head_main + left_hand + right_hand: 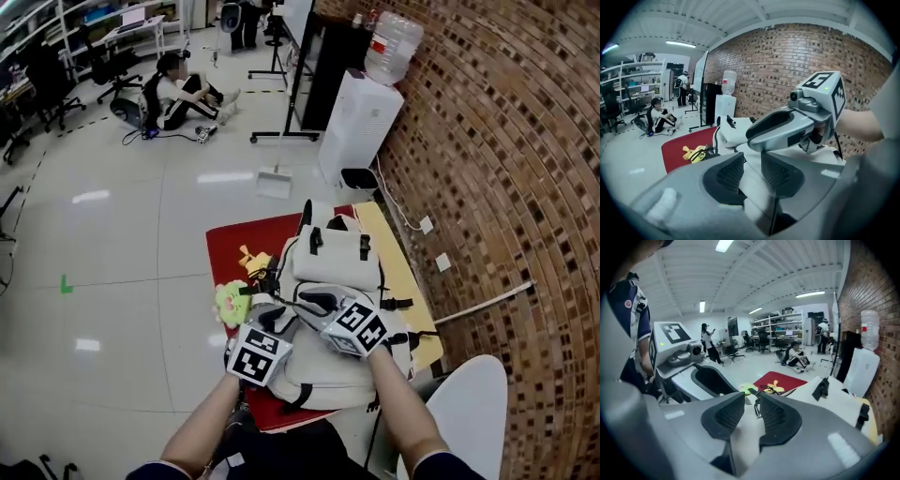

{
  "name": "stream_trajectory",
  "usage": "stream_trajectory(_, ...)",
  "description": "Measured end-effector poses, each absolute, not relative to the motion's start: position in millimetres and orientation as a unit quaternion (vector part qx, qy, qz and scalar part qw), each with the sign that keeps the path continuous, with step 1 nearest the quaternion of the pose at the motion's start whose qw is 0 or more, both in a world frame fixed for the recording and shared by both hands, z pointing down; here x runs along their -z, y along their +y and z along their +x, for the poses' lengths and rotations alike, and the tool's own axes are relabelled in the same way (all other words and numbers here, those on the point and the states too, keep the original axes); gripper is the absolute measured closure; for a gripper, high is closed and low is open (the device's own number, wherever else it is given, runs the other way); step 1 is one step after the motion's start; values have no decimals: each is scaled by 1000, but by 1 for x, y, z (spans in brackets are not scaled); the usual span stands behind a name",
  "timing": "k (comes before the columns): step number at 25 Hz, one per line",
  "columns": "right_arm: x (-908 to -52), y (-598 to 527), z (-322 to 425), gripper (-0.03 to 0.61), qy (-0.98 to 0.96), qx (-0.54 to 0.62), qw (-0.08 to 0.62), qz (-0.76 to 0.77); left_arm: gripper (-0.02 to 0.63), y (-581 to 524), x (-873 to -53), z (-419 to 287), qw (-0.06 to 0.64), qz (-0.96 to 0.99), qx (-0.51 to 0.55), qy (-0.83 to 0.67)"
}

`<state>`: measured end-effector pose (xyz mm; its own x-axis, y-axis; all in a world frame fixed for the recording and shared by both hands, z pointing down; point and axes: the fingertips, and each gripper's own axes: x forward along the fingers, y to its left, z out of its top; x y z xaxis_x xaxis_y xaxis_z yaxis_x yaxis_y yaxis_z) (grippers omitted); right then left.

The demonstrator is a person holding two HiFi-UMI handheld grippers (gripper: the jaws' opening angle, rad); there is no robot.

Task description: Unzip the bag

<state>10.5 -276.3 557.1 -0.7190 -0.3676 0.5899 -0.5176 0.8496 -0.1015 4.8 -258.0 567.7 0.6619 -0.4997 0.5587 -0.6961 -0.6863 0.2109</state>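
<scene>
A white backpack with black straps lies on the table, and both grippers are over its near end. My left gripper stands open, its pads apart above white bag fabric, gripping nothing. My right gripper is open too, facing the left one across the bag. In the right gripper view its jaws show a gap with bag fabric below, and a thin black cord lies just past the tips. The left gripper appears in that view, and the right gripper in the left gripper view.
A red cloth covers the yellow table. A yellow-green soft toy and a yellow toy lie left of the bag. A brick wall runs along the right, with a water dispenser. A person sits on the floor far off.
</scene>
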Motion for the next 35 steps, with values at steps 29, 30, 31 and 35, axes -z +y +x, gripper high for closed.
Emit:
stream_trajectory(29,-617,-333,10,549,-915,-203,333,99,479,-250,-618,3,250,808,-355,-399)
stream_trajectory(30,-617,-337,11,551,-915,-208,328,106,480,-250,-618,3,250,808,-354,-399)
stream_trajectory(31,-617,-341,13,551,-915,-215,322,116,480,-250,-618,3,250,809,-353,-398)
stream_trajectory(35,-617,-347,15,546,-912,-239,304,133,482,-248,-618,2,253,809,-355,-394)
